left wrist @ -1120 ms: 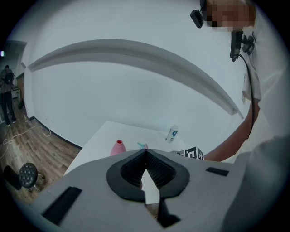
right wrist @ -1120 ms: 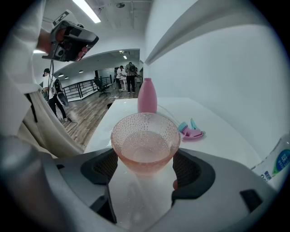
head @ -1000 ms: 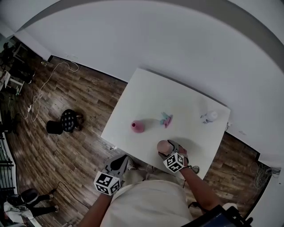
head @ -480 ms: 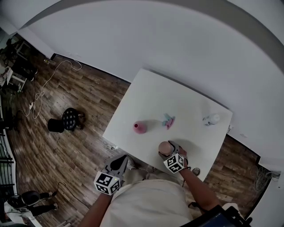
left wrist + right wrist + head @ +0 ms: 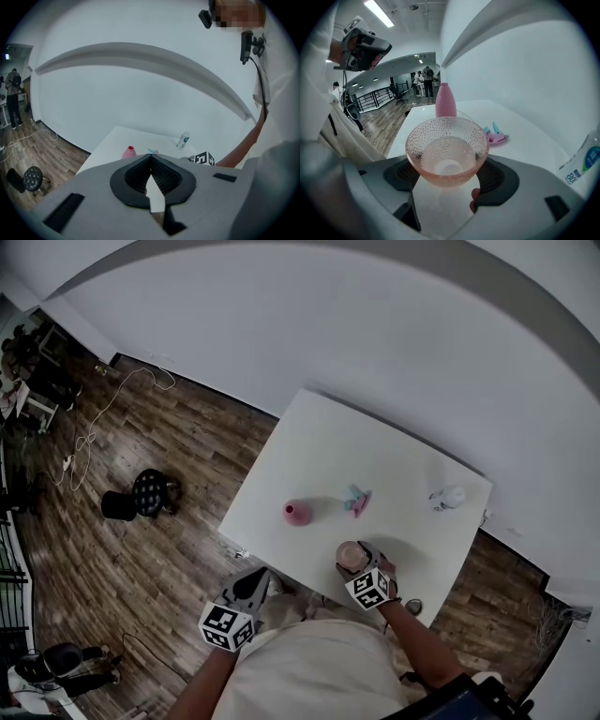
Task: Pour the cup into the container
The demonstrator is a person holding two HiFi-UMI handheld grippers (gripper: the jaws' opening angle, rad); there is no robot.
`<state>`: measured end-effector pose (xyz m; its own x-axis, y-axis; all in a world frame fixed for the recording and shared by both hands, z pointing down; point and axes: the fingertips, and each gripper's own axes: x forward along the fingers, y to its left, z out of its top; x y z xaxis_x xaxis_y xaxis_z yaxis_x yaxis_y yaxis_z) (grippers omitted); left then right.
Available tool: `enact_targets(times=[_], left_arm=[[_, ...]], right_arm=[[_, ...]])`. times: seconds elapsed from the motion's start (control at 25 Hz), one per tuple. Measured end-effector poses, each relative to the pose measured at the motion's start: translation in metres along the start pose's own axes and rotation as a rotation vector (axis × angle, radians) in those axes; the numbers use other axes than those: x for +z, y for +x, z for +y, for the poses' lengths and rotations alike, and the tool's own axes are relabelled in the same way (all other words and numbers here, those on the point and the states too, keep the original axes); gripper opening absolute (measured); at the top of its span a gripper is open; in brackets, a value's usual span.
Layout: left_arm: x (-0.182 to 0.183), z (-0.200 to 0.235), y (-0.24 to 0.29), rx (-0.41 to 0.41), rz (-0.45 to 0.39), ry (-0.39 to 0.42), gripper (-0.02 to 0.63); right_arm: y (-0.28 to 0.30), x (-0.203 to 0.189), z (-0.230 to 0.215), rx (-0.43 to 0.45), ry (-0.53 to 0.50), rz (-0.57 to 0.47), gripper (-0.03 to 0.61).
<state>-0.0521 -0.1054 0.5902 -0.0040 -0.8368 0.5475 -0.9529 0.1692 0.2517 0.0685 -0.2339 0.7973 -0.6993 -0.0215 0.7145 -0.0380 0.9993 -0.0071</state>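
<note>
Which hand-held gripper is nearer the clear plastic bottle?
Right. The right hand-held gripper, gripping a pink glass cup, is down-left of the bottle; the left sits farther left, off the table.

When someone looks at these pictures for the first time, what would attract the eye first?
The pink dimpled glass cup clamped in the right gripper, at the near edge of the white table, stands out first. Next comes the pink bottle upright near the table's left edge, then the left gripper, shut and empty, off the table.
</note>
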Motion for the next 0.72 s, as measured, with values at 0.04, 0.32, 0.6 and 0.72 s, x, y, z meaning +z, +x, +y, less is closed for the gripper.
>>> enact_targets(times=[0.04,0.32,0.6,0.72], left_arm=[[0.0,0.0,0.0,0.0,-0.001,-0.002,0.011],[0.0,0.008,0.002,-0.012,-0.012,-0.024,0.011],[0.013,0.028,0.009,-0.056,-0.023,-0.009,0.012],[0.021,0.037,0.01,-0.079,-0.024,0.022,0.012]], right_arm=[[-0.002,0.002,0.0,0.0,0.005,0.001,0.36],[-0.019,0.026,0.001,0.026,0.037,0.023,0.36],[-0.029,0.06,0.006,0.032,0.045,0.066,0.36],[-0.032,0.078,0.008,0.029,0.053,0.074,0.36]])
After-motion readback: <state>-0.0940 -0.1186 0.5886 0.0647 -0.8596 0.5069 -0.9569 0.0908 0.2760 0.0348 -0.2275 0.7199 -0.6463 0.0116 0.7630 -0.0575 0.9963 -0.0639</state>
